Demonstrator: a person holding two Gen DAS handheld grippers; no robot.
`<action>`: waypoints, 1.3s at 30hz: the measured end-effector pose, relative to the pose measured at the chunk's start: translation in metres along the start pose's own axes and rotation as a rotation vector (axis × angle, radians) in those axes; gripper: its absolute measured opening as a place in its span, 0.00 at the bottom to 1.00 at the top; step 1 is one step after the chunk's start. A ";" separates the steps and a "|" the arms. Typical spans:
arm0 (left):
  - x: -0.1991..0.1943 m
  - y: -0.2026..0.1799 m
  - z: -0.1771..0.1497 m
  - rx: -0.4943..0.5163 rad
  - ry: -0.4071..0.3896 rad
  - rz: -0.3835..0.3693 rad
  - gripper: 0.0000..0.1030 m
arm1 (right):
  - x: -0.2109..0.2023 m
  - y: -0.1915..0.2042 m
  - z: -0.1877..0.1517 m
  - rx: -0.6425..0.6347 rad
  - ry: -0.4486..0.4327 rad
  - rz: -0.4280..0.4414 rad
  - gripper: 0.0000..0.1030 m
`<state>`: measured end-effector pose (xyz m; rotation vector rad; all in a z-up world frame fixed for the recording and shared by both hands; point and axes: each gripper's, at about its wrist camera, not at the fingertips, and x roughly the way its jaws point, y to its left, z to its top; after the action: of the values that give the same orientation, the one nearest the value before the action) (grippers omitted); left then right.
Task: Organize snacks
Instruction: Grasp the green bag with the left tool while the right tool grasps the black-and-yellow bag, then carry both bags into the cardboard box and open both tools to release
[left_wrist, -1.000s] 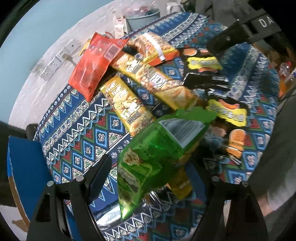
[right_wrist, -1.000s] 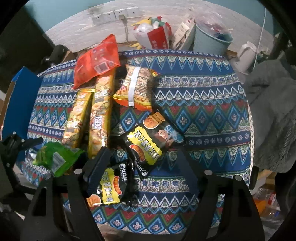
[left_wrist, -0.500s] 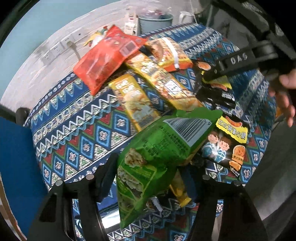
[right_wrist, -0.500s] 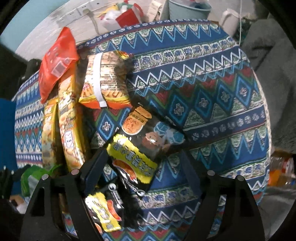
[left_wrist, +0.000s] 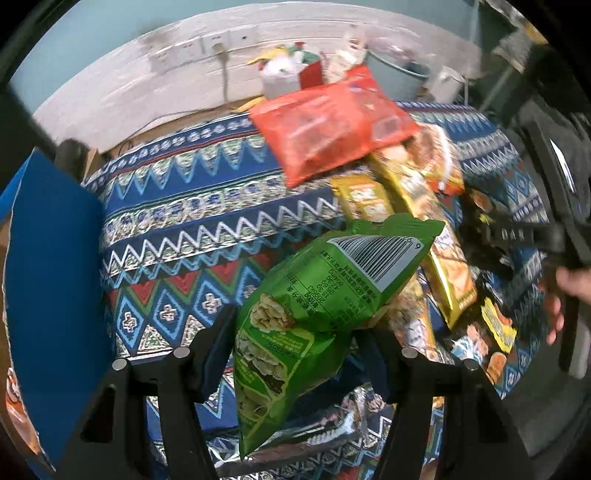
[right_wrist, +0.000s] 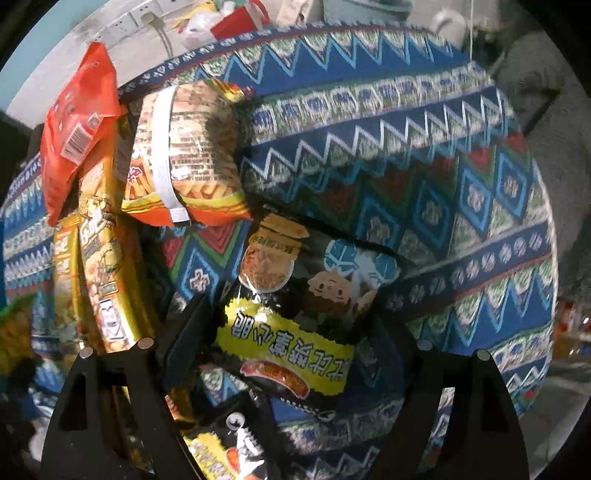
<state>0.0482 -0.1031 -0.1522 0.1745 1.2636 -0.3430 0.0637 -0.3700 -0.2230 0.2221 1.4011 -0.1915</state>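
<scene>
Only the left wrist view shows one crinkled green foil snack bag (left_wrist: 317, 314), pinched in the left gripper (left_wrist: 295, 354) above the patterned cloth tabletop (left_wrist: 192, 229). Right wrist view: the right gripper (right_wrist: 291, 350), jaws just opening, stands spread around one black-and-yellow packet (right_wrist: 291, 332). Both views: one red pouch (left_wrist: 332, 125), two long yellow packs (right_wrist: 107, 295) near the far edge.

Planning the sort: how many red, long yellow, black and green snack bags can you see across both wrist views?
red bag: 1
long yellow bags: 2
black bags: 2
green bag: 1
Total: 6
</scene>
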 end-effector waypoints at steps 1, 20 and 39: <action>0.001 0.003 0.001 -0.010 -0.001 0.008 0.63 | 0.002 0.002 0.000 -0.012 -0.002 -0.010 0.80; -0.019 0.012 0.010 -0.043 -0.029 0.011 0.63 | -0.058 0.018 -0.021 -0.168 -0.139 -0.060 0.59; -0.081 0.040 0.002 -0.081 -0.154 0.067 0.63 | -0.138 0.055 -0.032 -0.370 -0.373 -0.011 0.59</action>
<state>0.0429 -0.0534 -0.0773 0.1185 1.1143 -0.2423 0.0258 -0.3085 -0.0892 -0.1240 1.0429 0.0206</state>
